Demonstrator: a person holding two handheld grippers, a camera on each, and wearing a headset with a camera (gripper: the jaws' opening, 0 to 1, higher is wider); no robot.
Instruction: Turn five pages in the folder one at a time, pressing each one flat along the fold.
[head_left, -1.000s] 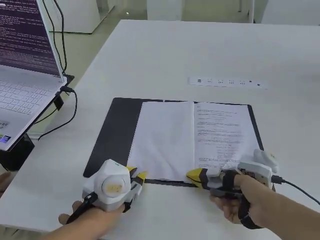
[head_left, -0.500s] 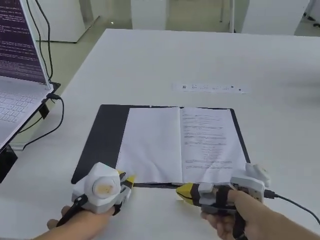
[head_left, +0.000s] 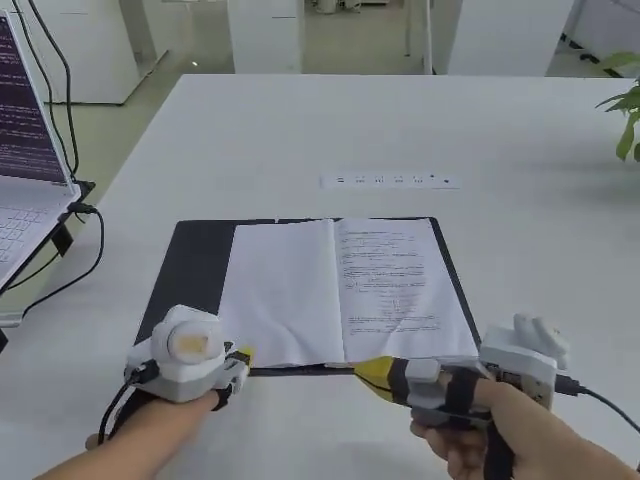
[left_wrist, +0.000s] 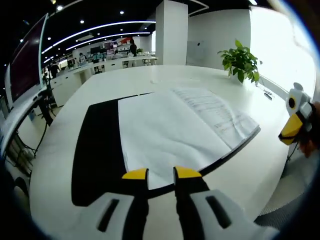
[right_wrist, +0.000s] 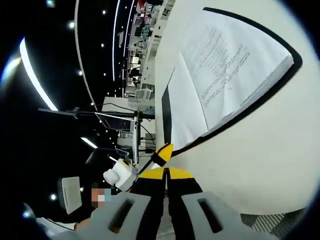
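Little has shifted in the last second. My left tongs (head_left: 240, 357), narrowly parted, wait at the near edge of the folder (head_left: 190, 270), which lies open on the bench (head_left: 300, 130). Its printed right page (head_left: 395, 280) looks thin and floppy, so I'd pinch its near-right corner. My right tongs (head_left: 372, 372), closed and empty, sit just off that edge.

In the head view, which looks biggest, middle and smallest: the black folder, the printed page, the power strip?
Largest: black folder
Next: printed page
Smallest: power strip, though it lies farther from the camera.
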